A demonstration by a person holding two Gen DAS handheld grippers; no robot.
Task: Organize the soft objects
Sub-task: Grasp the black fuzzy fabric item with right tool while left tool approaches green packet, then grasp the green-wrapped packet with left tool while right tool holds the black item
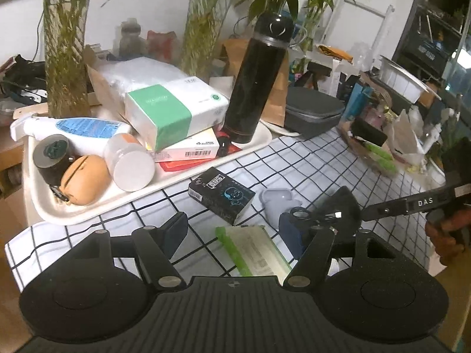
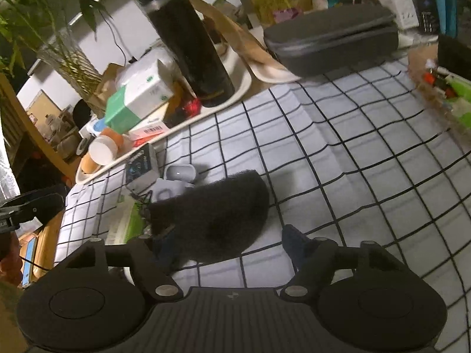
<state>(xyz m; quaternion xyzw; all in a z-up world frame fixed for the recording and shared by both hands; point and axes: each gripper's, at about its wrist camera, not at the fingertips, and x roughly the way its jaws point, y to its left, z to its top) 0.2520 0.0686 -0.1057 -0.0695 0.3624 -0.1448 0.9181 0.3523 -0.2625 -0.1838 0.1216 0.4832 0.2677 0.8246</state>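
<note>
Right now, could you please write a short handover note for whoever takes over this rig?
Left claw: open, empty, above the green-edged packet.
Right claw: open, around the near edge of the black fuzzy pouch, not gripping it.
Pouch, white earbud case and small black box lie on the checked cloth; tray is already crowded.
Done: nothing held. Left: grasp the pouch and place it.

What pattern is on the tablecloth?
White tablecloth with a black grid of thin lines; clearest in the right wrist view.
</note>
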